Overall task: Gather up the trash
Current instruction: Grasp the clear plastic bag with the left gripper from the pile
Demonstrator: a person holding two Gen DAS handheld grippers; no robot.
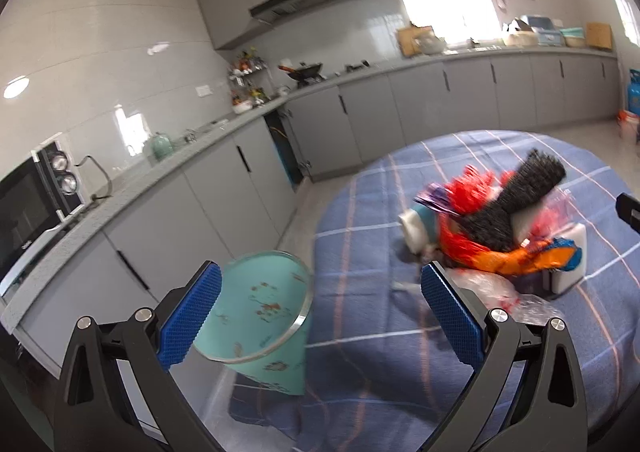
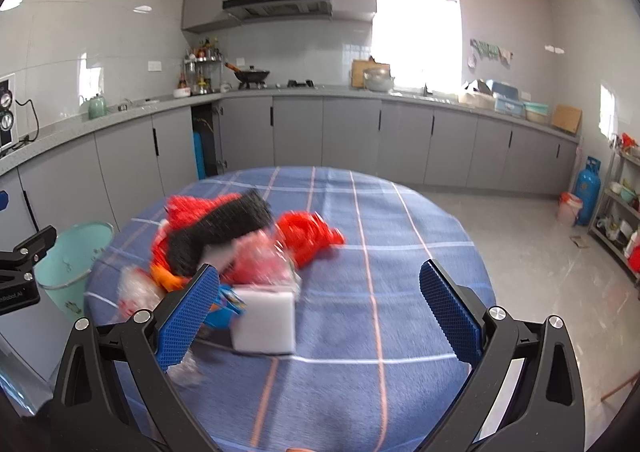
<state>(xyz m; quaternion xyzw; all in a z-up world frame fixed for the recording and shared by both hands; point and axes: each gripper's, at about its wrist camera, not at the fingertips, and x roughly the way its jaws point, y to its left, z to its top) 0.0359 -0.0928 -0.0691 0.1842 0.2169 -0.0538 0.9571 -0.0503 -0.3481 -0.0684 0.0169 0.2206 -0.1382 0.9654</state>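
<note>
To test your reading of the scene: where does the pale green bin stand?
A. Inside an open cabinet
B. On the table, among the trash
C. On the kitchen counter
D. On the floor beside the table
D: the pale green bin stands on the floor against the edge of the table, lower than the trash pile on the checked cloth.

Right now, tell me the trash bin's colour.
Pale teal trash bin with small orange markings; clearest in the left wrist view.

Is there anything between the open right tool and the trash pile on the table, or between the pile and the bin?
Nothing visible blocks either. The right tool hangs open just short of the trash pile on the tablecloth. The teal bin stands open beside the table's left edge.
</note>
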